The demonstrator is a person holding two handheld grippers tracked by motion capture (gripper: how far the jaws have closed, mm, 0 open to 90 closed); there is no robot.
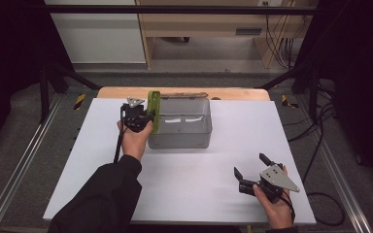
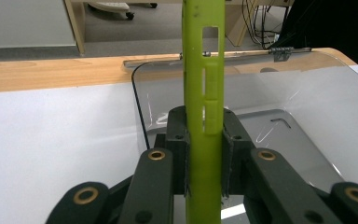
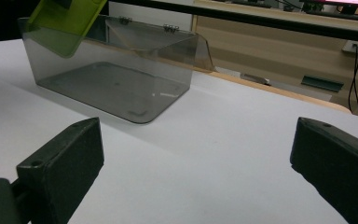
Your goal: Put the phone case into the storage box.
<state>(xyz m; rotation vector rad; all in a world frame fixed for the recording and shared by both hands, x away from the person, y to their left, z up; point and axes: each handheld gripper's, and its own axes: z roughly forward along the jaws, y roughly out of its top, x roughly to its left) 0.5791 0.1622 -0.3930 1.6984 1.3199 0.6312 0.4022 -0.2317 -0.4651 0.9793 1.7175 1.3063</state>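
Right tool [image 1: 249, 165] parked at the near right of the white bench [image 1: 184, 174], well apart from the work, jaws spread wide and grasping nothing. Kept low and clear, presumably to leave the approach to the box free and to stay ready for a supporting grip. Bare bench surface visible between its jaws in the right gripper view.

Left tool [image 1: 148, 116] farther in, left of centre, held by the left hand [image 1: 135, 137] just beside the left end wall of the clear smoky plastic box [image 1: 180, 127]. Jaws clenched on the flat yellow-green plastic panel [image 1: 154, 110], pinched across its thin edge. In the left gripper view, panel [image 2: 204, 116] standing upright between the pads, slotted cut-outs facing the camera. Edge-on grip probably chosen so that the flat part can be steered as a blade, either down into the box or up out of it; direction not determinable from these pictures.

Panel located at the left end of the box, lower part level with the box rim, upper part above it, slightly tilted in the right gripper view [image 3: 67, 21]. Contact with the box wall not determinable.

Box interior bare. Hinged clear lid [image 3: 154, 37] folded back on the far side, toward the wooden strip [image 2: 51, 72] at the far bench edge, keeping the top opening unobstructed.
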